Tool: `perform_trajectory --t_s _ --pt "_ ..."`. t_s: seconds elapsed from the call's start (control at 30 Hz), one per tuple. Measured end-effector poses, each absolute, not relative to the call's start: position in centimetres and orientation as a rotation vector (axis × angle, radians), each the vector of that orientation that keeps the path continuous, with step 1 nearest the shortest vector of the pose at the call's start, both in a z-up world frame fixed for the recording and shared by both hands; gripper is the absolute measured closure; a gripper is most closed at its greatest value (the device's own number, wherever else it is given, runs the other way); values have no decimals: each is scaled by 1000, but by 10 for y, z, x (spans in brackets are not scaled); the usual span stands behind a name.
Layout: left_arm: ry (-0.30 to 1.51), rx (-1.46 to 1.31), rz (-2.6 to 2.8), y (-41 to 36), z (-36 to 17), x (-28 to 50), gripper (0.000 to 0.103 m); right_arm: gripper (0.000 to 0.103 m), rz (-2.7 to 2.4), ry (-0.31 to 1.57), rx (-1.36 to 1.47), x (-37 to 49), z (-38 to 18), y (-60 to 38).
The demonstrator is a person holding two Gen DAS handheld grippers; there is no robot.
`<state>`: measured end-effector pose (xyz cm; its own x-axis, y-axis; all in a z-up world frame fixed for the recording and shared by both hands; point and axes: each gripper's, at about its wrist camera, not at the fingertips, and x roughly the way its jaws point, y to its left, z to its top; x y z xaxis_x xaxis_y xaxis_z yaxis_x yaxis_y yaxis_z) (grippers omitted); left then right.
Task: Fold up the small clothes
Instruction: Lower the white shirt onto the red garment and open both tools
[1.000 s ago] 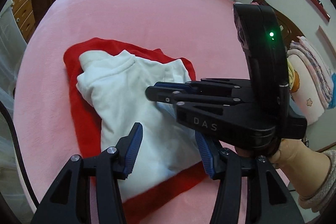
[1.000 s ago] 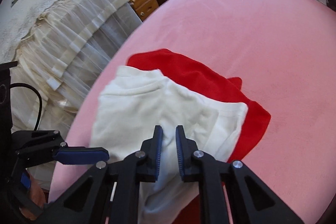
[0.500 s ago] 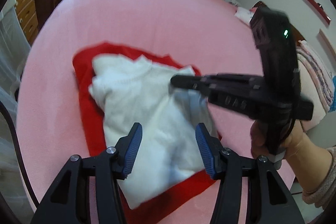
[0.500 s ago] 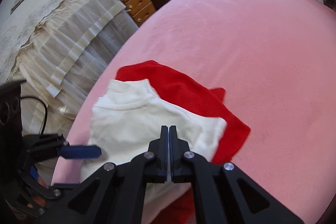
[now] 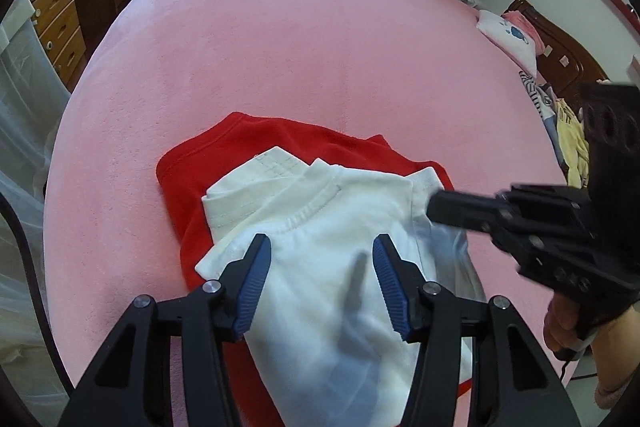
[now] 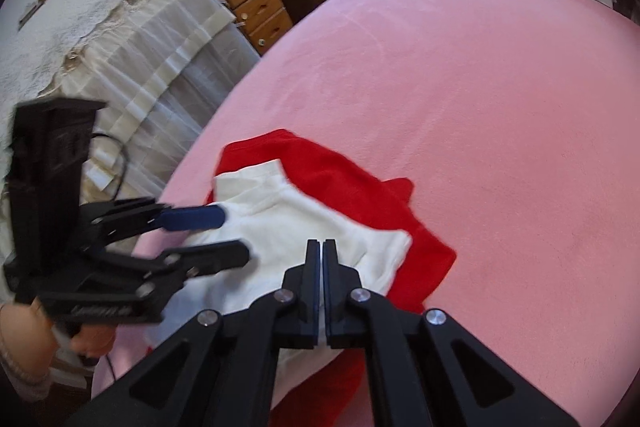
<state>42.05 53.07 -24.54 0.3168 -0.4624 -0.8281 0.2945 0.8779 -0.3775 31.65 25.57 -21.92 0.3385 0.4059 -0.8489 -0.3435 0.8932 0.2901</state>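
Note:
A small white garment [image 5: 320,251] lies folded on top of a red garment [image 5: 224,163] on the pink bed cover [image 5: 280,47]. My left gripper [image 5: 320,267] is open and empty, hovering over the white garment's near part. My right gripper [image 6: 322,255] is shut with nothing visible between its fingers, over the white garment's [image 6: 288,223] right side. It shows in the left wrist view [image 5: 436,207] at the garment's right edge. The left gripper shows in the right wrist view [image 6: 228,231], its jaws apart over the garment's left side. The red garment [image 6: 360,187] sticks out beyond the white one.
A wooden chest of drawers [image 5: 60,7] and a lace-covered bed [image 6: 100,39] stand left of the pink bed. A pillow [image 5: 508,39] and a pile of clothes [image 5: 560,123] lie at the far right by the headboard. A cable [image 6: 120,163] hangs near the left gripper.
My right gripper closed and drew back to the right off the white garment. My left gripper rose and tilted, staying open. The white garment lies still.

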Motion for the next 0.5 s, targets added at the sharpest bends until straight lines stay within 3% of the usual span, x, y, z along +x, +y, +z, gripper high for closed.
perform_trajectory --t_s 0.2,0.5 --pt "1152 -151 -529 541 -241 414 51 103 592 1114 55 272 -207 274" --pt "1120 -47 -577 539 -239 399 51 103 555 1165 31 222 -239 259"
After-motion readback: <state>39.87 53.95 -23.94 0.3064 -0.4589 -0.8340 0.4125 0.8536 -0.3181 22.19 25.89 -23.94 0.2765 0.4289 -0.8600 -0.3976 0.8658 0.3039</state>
